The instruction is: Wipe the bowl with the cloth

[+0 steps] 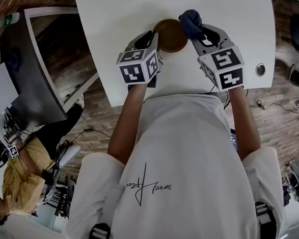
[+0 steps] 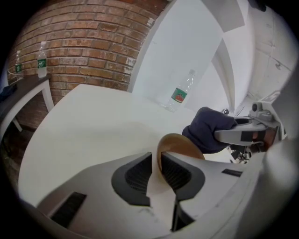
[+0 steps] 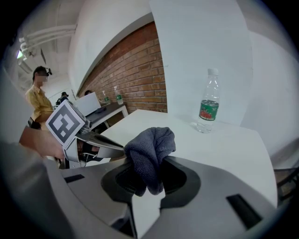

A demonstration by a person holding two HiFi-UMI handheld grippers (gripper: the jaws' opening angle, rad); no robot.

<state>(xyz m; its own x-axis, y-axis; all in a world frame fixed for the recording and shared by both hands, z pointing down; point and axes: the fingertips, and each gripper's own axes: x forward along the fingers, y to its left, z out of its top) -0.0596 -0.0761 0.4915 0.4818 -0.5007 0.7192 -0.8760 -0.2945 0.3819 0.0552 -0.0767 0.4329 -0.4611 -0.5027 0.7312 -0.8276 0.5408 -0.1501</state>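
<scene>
Left tongs, clenched on the rim of a round, brown, wood-toned bowl, hold it over the white tabletop. Right tongs, near the left pair, grasp a bunched dark blue-grey knitted cloth. The cloth sits at the side of the bowl farthest from the left tongs; contact cannot be confirmed. A clear plastic bottle with a green label stands upright beyond both tongs, well apart from them.

Head camera, steeply down onto the white tabletop. Cameras on left gripper and right gripper — close behind jaws, facing across it; both show the clear plastic bottle.
</scene>
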